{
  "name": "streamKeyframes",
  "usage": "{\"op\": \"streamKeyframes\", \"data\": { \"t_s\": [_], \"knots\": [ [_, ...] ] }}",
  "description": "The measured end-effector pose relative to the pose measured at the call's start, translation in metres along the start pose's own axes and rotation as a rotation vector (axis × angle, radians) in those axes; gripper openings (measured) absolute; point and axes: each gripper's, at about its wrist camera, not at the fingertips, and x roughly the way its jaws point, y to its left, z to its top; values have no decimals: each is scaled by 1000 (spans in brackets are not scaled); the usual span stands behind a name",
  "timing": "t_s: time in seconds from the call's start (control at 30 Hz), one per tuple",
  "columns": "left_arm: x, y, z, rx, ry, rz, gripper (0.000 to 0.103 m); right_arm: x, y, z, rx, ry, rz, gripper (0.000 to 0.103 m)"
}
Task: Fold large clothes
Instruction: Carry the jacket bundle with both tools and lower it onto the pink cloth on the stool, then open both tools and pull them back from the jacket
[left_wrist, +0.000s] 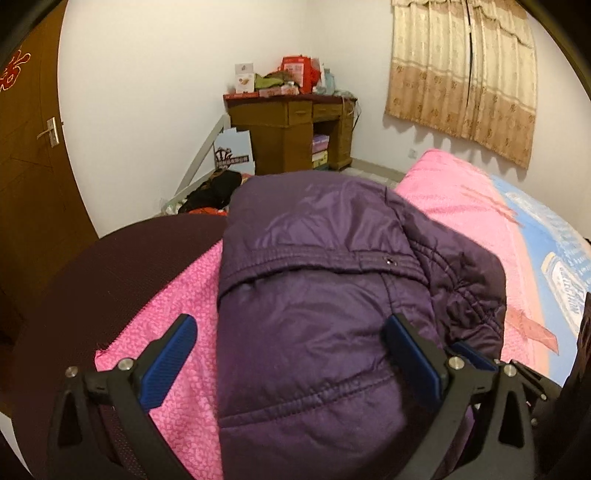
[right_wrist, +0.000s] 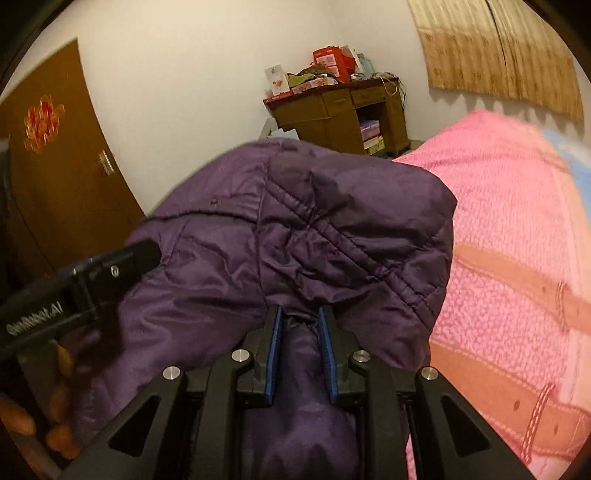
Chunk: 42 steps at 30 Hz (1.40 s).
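Observation:
A dark purple padded jacket (left_wrist: 317, 280) lies folded on the pink blanket (left_wrist: 177, 317) of the bed. My left gripper (left_wrist: 291, 354) is open, its blue-padded fingers (left_wrist: 170, 358) wide apart over the jacket's near end, one on the blanket, one on the jacket. In the right wrist view the jacket (right_wrist: 332, 229) bulges up in front of me. My right gripper (right_wrist: 300, 350) is shut on a fold of the jacket between its blue pads (right_wrist: 274, 354). The left gripper's body (right_wrist: 92, 280) shows at the left of that view.
The pink blanket (right_wrist: 509, 258) covers the bed to the right. A wooden desk (left_wrist: 291, 129) piled with boxes stands in the far corner. A brown door (left_wrist: 33, 155) is on the left. Beige curtains (left_wrist: 465, 74) hang at the right. Dark clutter (left_wrist: 214, 192) lies on the floor.

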Motion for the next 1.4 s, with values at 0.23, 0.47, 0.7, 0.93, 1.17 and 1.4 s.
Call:
{"op": "streamKeyframes", "data": {
  "t_s": [0.23, 0.47, 0.7, 0.93, 1.17, 1.4],
  "knots": [
    [-23, -11, -4, 75, -36, 38, 103, -13, -1, -4, 11, -8, -28, 21],
    [-58, 1, -19, 59, -70, 29, 103, -86, 14, -22, 44, -136, -101, 51],
    [-97, -3, -34, 92, -131, 23, 103, -158, 25, -39, 72, -240, -174, 69],
    [-136, -2, -47, 97, -170, -2, 103, -220, 47, -61, 71, -302, -246, 70],
    [-188, 4, -57, 125, -289, 1, 103, -281, 76, -70, 53, -403, -298, 72],
    [-226, 0, -62, 152, -371, -36, 103, -328, 97, -73, 44, -477, -338, 78]
  ]
}}
